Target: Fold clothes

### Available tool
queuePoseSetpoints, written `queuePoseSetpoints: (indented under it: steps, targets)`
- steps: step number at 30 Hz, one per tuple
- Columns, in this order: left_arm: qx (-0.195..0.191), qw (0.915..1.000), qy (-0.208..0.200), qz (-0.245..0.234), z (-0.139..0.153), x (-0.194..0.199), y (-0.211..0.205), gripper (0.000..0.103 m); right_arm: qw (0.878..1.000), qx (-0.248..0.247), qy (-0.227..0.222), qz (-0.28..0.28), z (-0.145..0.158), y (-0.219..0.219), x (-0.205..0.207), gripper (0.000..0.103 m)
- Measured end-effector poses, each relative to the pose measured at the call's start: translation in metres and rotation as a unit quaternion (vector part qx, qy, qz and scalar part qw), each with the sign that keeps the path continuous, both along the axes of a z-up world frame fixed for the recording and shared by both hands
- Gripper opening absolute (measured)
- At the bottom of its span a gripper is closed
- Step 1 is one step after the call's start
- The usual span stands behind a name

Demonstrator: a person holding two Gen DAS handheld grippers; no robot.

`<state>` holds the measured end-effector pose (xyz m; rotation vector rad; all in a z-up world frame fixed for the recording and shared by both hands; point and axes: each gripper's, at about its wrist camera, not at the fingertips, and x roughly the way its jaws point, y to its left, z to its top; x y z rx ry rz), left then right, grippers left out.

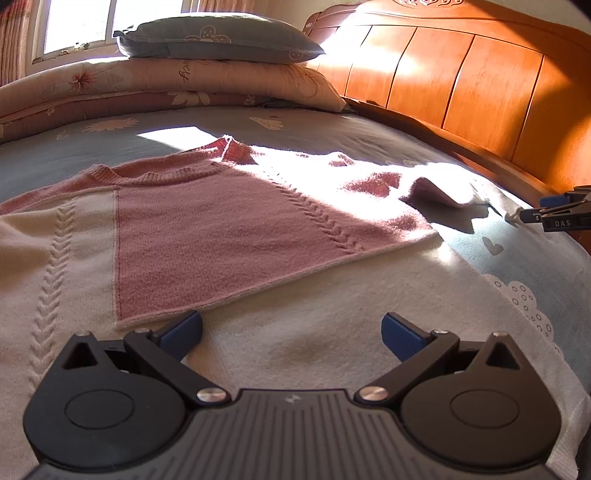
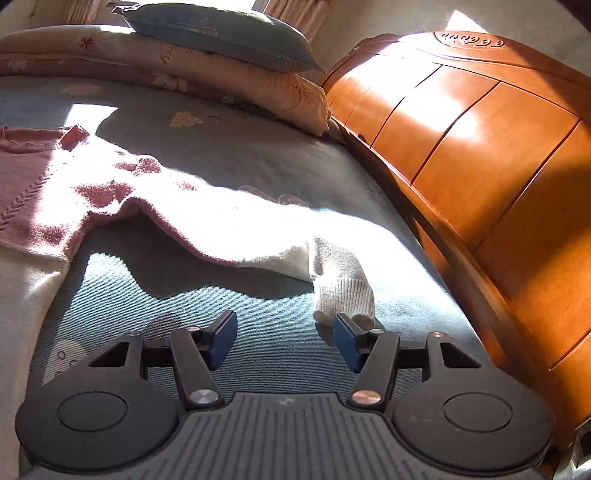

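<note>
A pink and cream knit sweater [image 1: 240, 221] lies flat on the bed, with a pink panel folded over its cream body. My left gripper [image 1: 293, 332] hovers open above the cream part near the panel's lower edge, and nothing is between its fingers. One sleeve [image 2: 258, 229] stretches out to the right in bright sun and ends in a cream ribbed cuff [image 2: 341, 288]. My right gripper [image 2: 284, 339] stands open just short of that cuff, which lies by the tip of the right finger [image 2: 349, 343]. Only blue bedsheet shows between its pads. The right gripper [image 1: 554, 218] also shows at the right edge of the left wrist view.
A blue patterned bedsheet [image 2: 229, 158] covers the bed. An orange wooden headboard [image 2: 480, 147] runs close along the right side. A folded floral quilt [image 1: 184, 85] with a blue pillow [image 1: 218, 37] on top sits at the far end under a window [image 1: 74, 26].
</note>
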<state>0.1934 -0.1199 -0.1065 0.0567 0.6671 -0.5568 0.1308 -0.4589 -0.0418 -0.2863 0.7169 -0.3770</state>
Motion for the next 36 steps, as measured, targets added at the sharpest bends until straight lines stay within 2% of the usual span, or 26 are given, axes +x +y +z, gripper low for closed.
queuePoseSetpoints:
  steps: [4,6,9,11,13,14,15,18,22,24,25,28,30,31,33,36]
  targets:
    - [-0.003,1.0,-0.002,0.0,-0.001,0.001,0.0,0.102,1.0,-0.016,0.004,-0.005,-0.023,-0.032,0.024,0.063]
    - [-0.009,1.0,0.0,0.0,-0.001,0.002,0.002,0.102,0.999,-0.035,0.008,0.015,-0.035,-0.036,0.033,0.063]
    - [-0.015,0.9999,0.0,-0.001,-0.001,0.002,0.003,0.102,0.995,-0.085,0.026,0.048,-0.05,-0.032,0.044,0.062]
    - [-0.017,0.9998,0.001,-0.001,-0.001,0.002,0.004,0.102,0.991,-0.119,0.037,0.05,-0.052,-0.03,0.05,0.061]
    - [-0.02,0.9998,0.001,-0.001,-0.001,0.001,0.005,0.102,0.989,-0.131,0.056,0.043,-0.051,-0.036,0.058,0.037]
    - [-0.022,0.9998,0.001,-0.001,-0.001,0.001,0.005,0.102,0.989,-0.128,0.062,0.039,-0.049,-0.041,0.061,0.008]
    - [-0.024,0.9997,0.002,-0.001,-0.001,0.002,0.006,0.102,0.991,-0.114,0.057,0.031,-0.044,-0.048,0.062,0.006]
    - [-0.025,0.9997,0.002,-0.001,-0.001,0.002,0.006,0.102,0.997,-0.07,0.04,0.008,-0.029,-0.071,0.067,0.006]
    - [-0.026,0.9996,0.002,-0.001,-0.001,0.002,0.006,0.102,0.998,-0.009,-0.008,-0.055,-0.007,-0.112,0.077,0.007]
    - [-0.027,0.9996,0.003,-0.001,-0.001,0.002,0.007,0.102,0.995,0.012,-0.021,-0.099,-0.004,-0.134,0.082,0.016]
    - [-0.028,0.9996,0.003,-0.001,-0.001,0.002,0.007,0.102,0.992,0.022,-0.027,-0.12,-0.002,-0.145,0.085,0.018]
    - [-0.029,0.9996,0.003,-0.001,-0.001,0.003,0.007,0.102,0.98,0.062,-0.053,-0.179,0.003,-0.172,0.086,0.023]
    - [-0.031,0.9995,0.003,-0.001,-0.001,0.003,0.008,0.102,0.968,0.115,-0.081,-0.208,0.003,-0.184,0.077,0.035]
    - [-0.032,0.9995,0.004,-0.001,-0.001,0.003,0.008,0.102,0.96,0.158,-0.092,-0.213,-0.001,-0.189,0.072,0.037]
    - [-0.032,0.9995,0.004,-0.001,-0.001,0.002,0.009,0.102,0.937,0.243,-0.113,-0.223,-0.01,-0.201,0.063,0.041]
    - [-0.031,0.9995,0.003,-0.002,-0.001,0.003,0.008,0.102,0.892,0.358,-0.144,-0.235,-0.027,-0.215,0.052,0.041]
